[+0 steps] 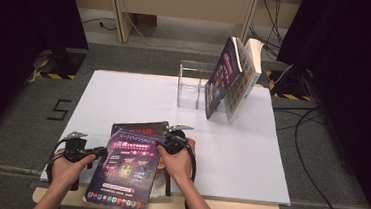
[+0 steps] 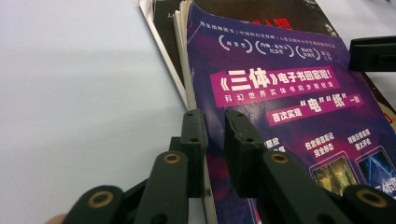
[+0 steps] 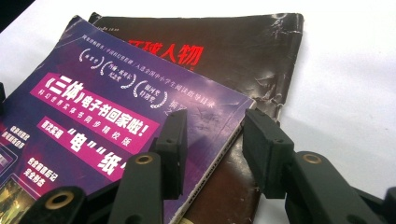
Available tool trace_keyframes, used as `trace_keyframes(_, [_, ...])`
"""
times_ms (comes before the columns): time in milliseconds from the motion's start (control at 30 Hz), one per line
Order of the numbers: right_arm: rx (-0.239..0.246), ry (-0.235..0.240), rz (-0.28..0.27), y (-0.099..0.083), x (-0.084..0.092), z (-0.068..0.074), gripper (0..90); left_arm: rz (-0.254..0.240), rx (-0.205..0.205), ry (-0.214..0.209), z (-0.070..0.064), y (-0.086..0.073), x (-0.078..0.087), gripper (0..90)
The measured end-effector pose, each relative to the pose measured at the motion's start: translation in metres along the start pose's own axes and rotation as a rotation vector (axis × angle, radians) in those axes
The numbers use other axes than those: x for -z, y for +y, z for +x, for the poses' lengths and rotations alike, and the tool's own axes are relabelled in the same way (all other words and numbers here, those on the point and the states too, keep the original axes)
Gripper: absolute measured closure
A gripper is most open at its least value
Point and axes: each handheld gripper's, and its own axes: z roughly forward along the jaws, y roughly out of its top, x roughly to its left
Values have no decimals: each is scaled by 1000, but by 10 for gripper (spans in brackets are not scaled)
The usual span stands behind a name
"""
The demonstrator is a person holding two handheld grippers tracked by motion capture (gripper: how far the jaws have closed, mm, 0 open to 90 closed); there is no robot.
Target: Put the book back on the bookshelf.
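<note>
Grasp step: left gripper [image 2: 215, 154] clenched on glossy purple paperback book's [image 1: 127, 166] lower-left edge; right gripper [image 3: 214, 154] released, straddling its other edge. Next: right clamps, lift off dark book [image 3: 261, 51] beneath.

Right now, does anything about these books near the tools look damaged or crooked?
Yes. The dark book under the purple book has a creased, scuffed cover, worn white along its top edge. The purple book lies askew on it, not squared up. The two books at the clear stand lean sideways.
</note>
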Motion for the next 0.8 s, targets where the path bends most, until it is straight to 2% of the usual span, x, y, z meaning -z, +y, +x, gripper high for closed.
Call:
trace_keyframes(167, [5,-1,2,1,-1,1,604,-3,12,-21,-2,0,1,811])
trace_keyframes(267, [1,-2,5,1,-1,2,601,10,25,-82,-8,-1,-3,821])
trace_keyframes(300, [4,-2,5,1,-2,2,599,16,15,-79,-11,-2,-5,812])
trace_keyframes(333, [7,-2,4,1,-2,2,599,19,-9,-47,-14,-2,-6,799])
trace_keyframes(367, [5,-2,4,1,-1,2,599,19,-17,-42,-15,-2,-6,790])
trace_keyframes(433, [1,4,-1,1,-1,1,597,5,6,-49,-13,1,-1,763])
trace_keyframes(667, [2,3,-2,0,0,0,602,-42,22,20,0,6,12,734])
trace_keyframes(733, [-2,3,-2,0,0,0,607,-41,11,51,3,6,12,755])
trace_keyframes(800, [-3,2,-1,0,1,-1,610,-24,17,57,5,4,9,770])
